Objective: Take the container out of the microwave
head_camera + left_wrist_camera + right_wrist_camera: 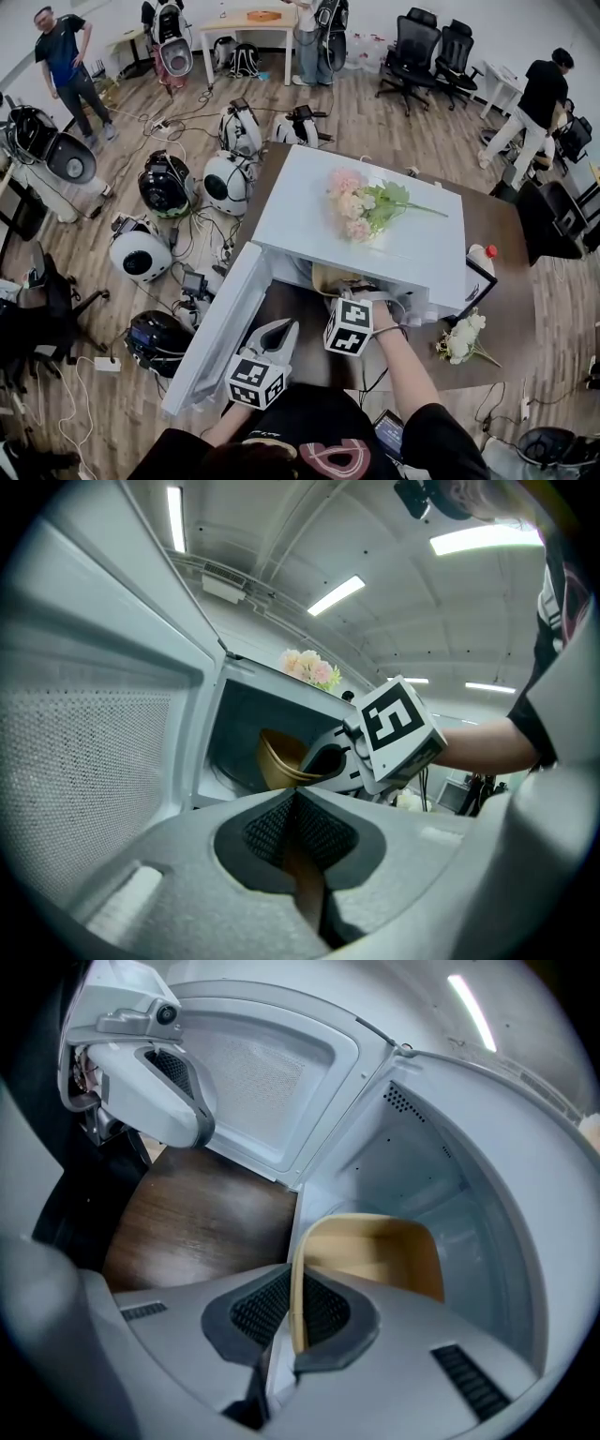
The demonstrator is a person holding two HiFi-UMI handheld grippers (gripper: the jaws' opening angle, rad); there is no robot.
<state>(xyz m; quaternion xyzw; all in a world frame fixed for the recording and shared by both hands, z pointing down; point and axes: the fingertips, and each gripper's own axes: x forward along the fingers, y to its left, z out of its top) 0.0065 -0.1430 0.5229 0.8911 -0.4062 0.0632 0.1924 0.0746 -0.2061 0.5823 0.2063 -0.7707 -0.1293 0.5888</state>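
A white microwave (412, 253) stands on a brown table, its door (220, 323) swung open to the left. A tan container (375, 1251) sits tilted at the mouth of the cavity. My right gripper (296, 1312) is shut on the container's near wall, one pad inside and one outside. In the head view the right gripper (345, 295) reaches into the opening, where part of the container (330, 278) shows. My left gripper (281, 330) hovers in front of the door with its jaws shut on nothing. From the left gripper (295, 822) I see the container (279, 761) in the right gripper (328, 759).
Pink flowers (361, 206) lie on the microwave's top. A white bottle with a red cap (482, 258) and white flowers (464, 339) are on the table at the right. Round robot units and cables crowd the floor at the left. People stand farther off.
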